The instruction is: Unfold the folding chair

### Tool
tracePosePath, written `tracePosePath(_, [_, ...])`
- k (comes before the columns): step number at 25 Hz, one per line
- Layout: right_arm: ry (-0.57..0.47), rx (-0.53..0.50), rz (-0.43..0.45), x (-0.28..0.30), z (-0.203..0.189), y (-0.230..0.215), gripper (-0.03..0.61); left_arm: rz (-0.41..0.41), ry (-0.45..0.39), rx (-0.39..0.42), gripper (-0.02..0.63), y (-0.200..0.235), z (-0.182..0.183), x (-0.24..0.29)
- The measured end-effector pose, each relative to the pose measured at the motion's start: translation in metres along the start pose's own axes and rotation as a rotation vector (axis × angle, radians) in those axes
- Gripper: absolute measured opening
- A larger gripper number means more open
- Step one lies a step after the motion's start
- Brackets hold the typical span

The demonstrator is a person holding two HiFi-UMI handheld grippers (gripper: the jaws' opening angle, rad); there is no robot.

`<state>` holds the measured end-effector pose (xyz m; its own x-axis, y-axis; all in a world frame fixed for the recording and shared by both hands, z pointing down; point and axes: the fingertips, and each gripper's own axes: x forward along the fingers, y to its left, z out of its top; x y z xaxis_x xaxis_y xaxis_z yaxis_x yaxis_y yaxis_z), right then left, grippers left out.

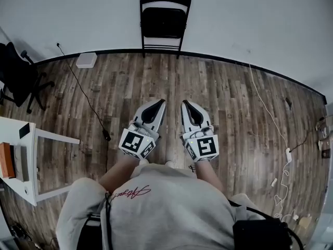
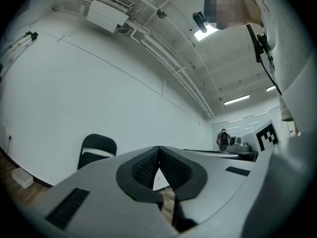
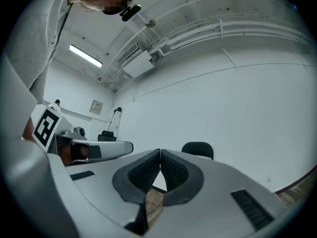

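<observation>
Chair is standing folded against the far wall, straight ahead of both grippers and well apart from them. Those two, left gripper and right gripper, are hovering side by side over the floor, each with jaws pressed together, holding nothing. Count: one folding chair, two grippers.

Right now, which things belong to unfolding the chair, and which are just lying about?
For the job: folding chair against the wall; left tool and right tool, both shut and empty.
Lying about: office chair, white table, white box, black cable, white cable.
</observation>
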<state>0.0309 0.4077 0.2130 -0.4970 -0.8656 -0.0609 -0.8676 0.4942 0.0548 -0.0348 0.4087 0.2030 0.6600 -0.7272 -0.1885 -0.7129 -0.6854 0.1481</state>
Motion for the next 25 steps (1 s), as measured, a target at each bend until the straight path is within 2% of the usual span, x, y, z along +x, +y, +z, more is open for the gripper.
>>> tracePosePath(5, [-0.048, -0.012, -0.007, -0.012, 0.007, -0.011, 0.016, 0.006, 0.005, 0.001, 0.015, -0.010, -0.006, 0.008])
tracePosePath(10, [-0.018, -0.011, -0.020, -0.015, -0.005, -0.033, 0.017, 0.011, 0.012, 0.008, 0.015, -0.015, -0.017, 0.021])
tracePosePath(14, [-0.013, -0.032, 0.035, -0.016, -0.014, -0.044, 0.017, 0.065, -0.008, -0.002, 0.015, -0.012, -0.024, 0.033])
tracePosePath(18, [0.007, -0.044, 0.055, 0.000, -0.025, -0.064, 0.017, 0.126, -0.004, -0.012, 0.015, 0.003, -0.038, 0.049])
tracePosePath(21, [0.011, -0.057, 0.064, 0.023, -0.027, -0.080, 0.017, 0.124, 0.007, -0.018, 0.015, 0.021, -0.042, 0.073])
tracePosePath(25, [0.008, -0.079, 0.056, 0.075, -0.038, -0.115, 0.017, 0.120, -0.007, -0.022, 0.015, 0.068, -0.055, 0.123])
